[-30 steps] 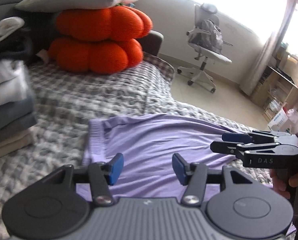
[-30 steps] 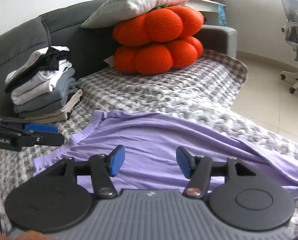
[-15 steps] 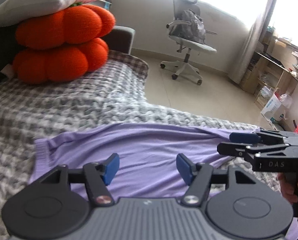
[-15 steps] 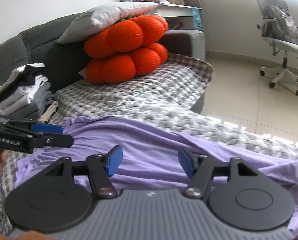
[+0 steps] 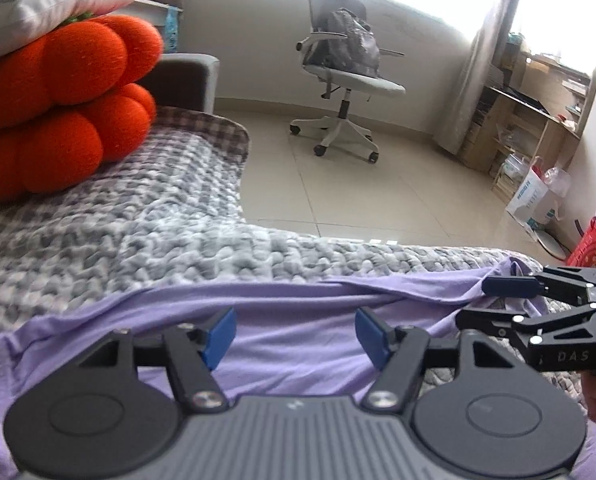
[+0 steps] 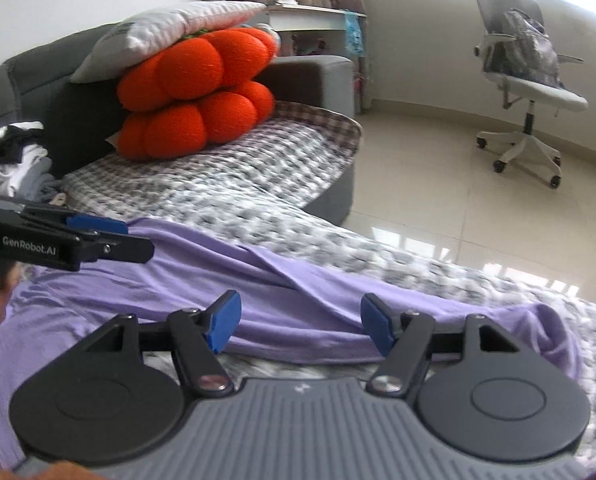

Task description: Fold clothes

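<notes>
We had the lilac T-shirt [image 6: 298, 296] spread flat on the grey checked blanket [image 6: 257, 184] over the sofa, both tools hovering above it. The left gripper [image 5: 291, 334] stood with its jaws apart and empty; the right gripper [image 6: 298, 322] was opening its jaws, nothing between the pads. Our judgement for the next fold: pinch matching points on the near edge — a single layer each — then lift evenly so the cloth stayed square.

Lilac garment [image 5: 298, 344] spread flat, rumpled
</notes>
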`<state>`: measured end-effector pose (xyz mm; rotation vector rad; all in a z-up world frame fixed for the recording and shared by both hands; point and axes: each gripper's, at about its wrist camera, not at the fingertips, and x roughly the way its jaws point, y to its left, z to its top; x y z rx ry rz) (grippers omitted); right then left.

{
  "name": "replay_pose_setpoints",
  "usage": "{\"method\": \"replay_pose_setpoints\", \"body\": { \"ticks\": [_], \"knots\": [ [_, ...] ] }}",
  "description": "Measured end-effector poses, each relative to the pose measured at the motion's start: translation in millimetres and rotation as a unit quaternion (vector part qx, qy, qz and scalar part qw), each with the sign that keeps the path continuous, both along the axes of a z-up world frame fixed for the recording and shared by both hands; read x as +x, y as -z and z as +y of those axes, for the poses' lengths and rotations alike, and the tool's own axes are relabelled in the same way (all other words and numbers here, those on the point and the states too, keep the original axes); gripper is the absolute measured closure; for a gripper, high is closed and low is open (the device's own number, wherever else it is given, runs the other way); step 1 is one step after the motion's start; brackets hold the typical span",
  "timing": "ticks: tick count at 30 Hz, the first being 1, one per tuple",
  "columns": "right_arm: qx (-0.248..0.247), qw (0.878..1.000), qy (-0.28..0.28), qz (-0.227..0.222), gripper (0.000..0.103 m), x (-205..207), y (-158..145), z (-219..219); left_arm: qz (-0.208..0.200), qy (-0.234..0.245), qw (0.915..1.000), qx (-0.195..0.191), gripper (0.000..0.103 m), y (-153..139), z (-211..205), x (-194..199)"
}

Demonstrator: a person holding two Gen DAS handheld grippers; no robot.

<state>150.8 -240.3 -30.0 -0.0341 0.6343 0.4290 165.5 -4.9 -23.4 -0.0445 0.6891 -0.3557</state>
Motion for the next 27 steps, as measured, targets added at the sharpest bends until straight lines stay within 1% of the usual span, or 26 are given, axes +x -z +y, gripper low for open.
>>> {"method": "replay_pose_setpoints", "body": {
  "ticks": [6,13,17,20,25,26,27],
  "knots": [
    [-0.010,1.000,0.025,0.011,0.033,5,5,-19,-0.011,0.014,0.9997,0.015,0.036,5,-8,11],
    [-0.033,0.998,0.054,0.017,0.033,4,11,-42,-0.018,0.027,0.9990,0.031,0.036,14,-14,24],
    [-0.048,0.996,0.069,0.015,0.033,2,13,-58,-0.020,0.039,0.9979,0.046,0.041,20,-21,28],
    [-0.063,0.995,0.081,0.014,0.033,-1,15,-67,-0.024,0.051,0.9970,0.053,0.041,22,-28,27],
    [-0.066,0.991,0.113,0.011,0.038,-4,17,-86,-0.023,0.089,0.9949,0.043,0.045,25,-42,19],
    [-0.064,0.991,0.121,0.010,0.041,-5,17,-89,-0.023,0.099,0.9940,0.042,0.046,26,-46,16],
    [-0.061,0.990,0.129,0.009,0.046,-5,17,-93,-0.023,0.110,0.9928,0.042,0.048,28,-52,13]
  ]
}}
